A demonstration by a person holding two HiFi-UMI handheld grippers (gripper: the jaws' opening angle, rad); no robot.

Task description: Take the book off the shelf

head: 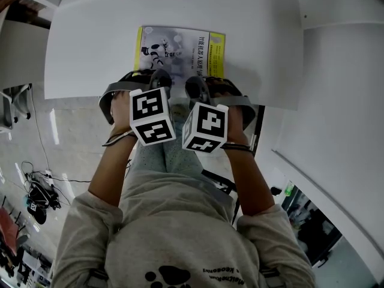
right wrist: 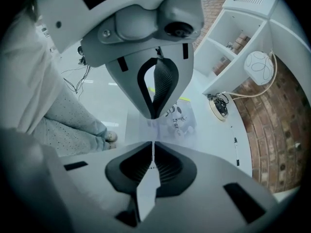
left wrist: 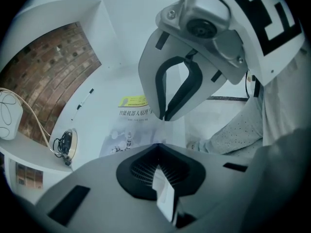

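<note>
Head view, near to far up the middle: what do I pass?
Sweater → left claw and right claw, level with each other, each shut on the book's near edge → book → bare shelf.

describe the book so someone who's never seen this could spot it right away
On the big white shelf board in front of the person, the book lies flat at the near edge. The left gripper and the right gripper both pinch its near side. It is the only printed thing there: pale cover, white robot picture, yellow bands down both sides.
</note>
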